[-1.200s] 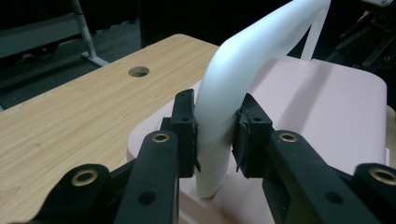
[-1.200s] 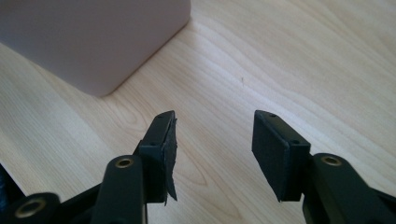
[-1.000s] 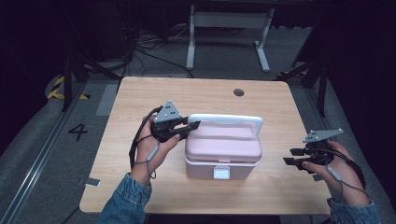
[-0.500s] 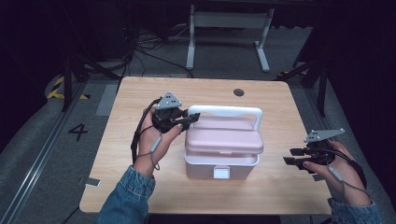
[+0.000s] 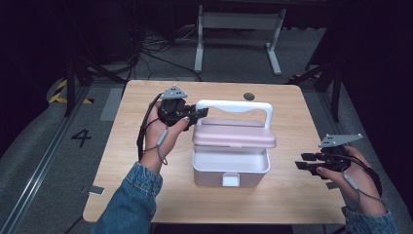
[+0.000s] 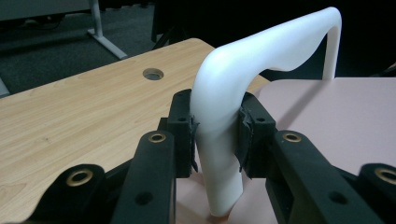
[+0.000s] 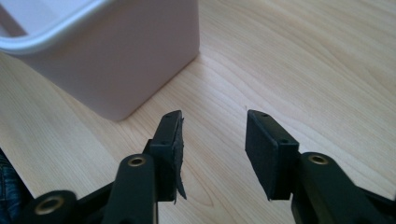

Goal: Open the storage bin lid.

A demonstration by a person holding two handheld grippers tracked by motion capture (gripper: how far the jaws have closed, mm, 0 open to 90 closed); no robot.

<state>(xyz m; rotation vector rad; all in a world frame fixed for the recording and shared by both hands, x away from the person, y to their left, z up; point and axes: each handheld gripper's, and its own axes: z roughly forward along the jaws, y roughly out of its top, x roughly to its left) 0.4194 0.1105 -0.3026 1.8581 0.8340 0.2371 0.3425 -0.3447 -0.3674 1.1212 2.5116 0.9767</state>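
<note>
On a wooden desk (image 5: 146, 161), the left tool (image 5: 197, 114) clamps the pink box's (image 5: 229, 170) stiff white handle (image 6: 224, 116), likely light plastic; the right tool (image 7: 212, 149) rests apart.

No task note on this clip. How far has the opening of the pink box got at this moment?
Done: the left gripper is shut on the white handle, and the pink lid is off the box base, whose inside shows. In hand: the lid hangs above the base. Left: setting it down; the right gripper waits open on the table.
</note>
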